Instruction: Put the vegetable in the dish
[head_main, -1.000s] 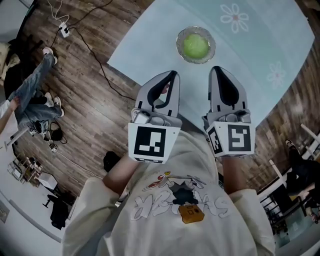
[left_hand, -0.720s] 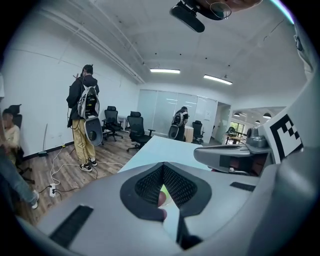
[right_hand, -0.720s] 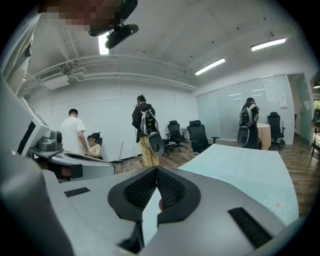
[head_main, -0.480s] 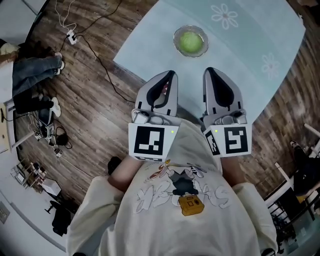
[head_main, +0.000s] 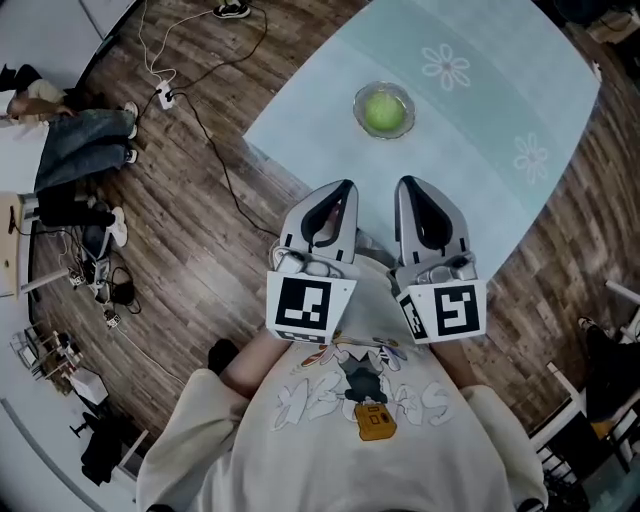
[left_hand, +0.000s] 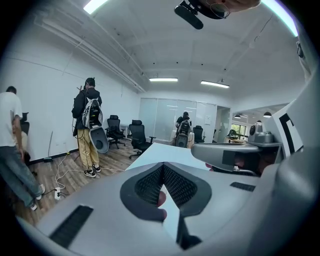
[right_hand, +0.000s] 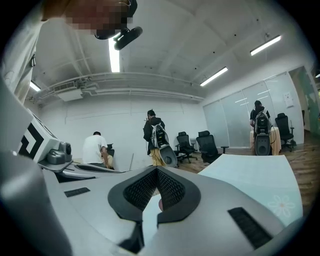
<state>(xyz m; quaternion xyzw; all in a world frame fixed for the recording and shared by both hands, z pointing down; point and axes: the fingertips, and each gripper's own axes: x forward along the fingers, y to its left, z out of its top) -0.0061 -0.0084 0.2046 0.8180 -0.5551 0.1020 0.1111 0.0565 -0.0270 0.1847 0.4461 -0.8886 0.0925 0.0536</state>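
The vegetable (head_main: 385, 112) lies in the dish (head_main: 359, 101) on the table (head_main: 480, 150).

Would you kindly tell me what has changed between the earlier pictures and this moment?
The table and the glass dish now look smaller and farther off in the head view, so the person seems to have drawn back. The left gripper and right gripper sit slightly closer together by the chest. Nothing was taken or released. Unchanged: the green vegetable lies in the dish, and both grippers' fingers are closed and empty.
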